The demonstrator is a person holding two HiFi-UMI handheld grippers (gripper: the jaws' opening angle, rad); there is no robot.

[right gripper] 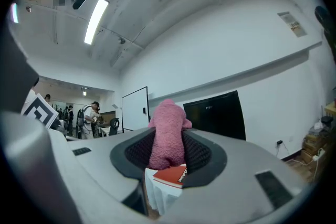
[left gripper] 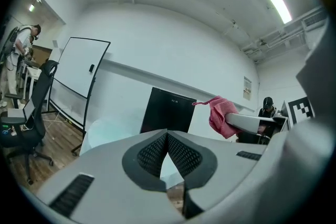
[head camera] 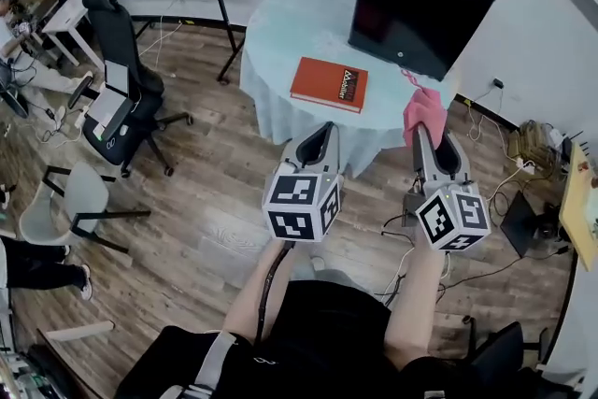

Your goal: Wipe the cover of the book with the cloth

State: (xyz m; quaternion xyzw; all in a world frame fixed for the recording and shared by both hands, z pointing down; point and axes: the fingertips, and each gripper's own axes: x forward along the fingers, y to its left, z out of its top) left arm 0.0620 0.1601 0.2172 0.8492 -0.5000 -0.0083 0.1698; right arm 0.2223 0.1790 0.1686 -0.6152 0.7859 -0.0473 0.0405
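In the head view, a black chair (head camera: 117, 75) stands on the wood floor at the far left, at about 9 o'clock from the table (head camera: 276, 42).

The left gripper (head camera: 324, 130) is held off the table's near edge and points toward 12 o'clock. In the left gripper view, the left gripper (left gripper: 167, 136) has its jaws together, pads meeting at the tips, with nothing between them. A whiteboard (left gripper: 79, 78) stands at 10 o'clock from the jaws in that view.

The red book (head camera: 329, 84) lies flat and closed on the table, cover up. It is at 12 o'clock from the left gripper and apart from both grippers. A black cabinet (head camera: 420, 0) sits on the table at 1 o'clock from the book.

The pink cloth (head camera: 423, 112) is at 4 o'clock from the book, over the table's near right edge. It is bunched at the tip of the right gripper (head camera: 420, 134).

In the right gripper view, the right gripper (right gripper: 167, 153) has its jaws clamped on the cloth (right gripper: 167, 131), which stands up out of them. The book (right gripper: 172, 174) shows just under the cloth, at 6 o'clock from it. The cabinet (right gripper: 215, 115) is at 2 o'clock.

Cables (head camera: 523, 173) lie on the floor at the far right of the head view.
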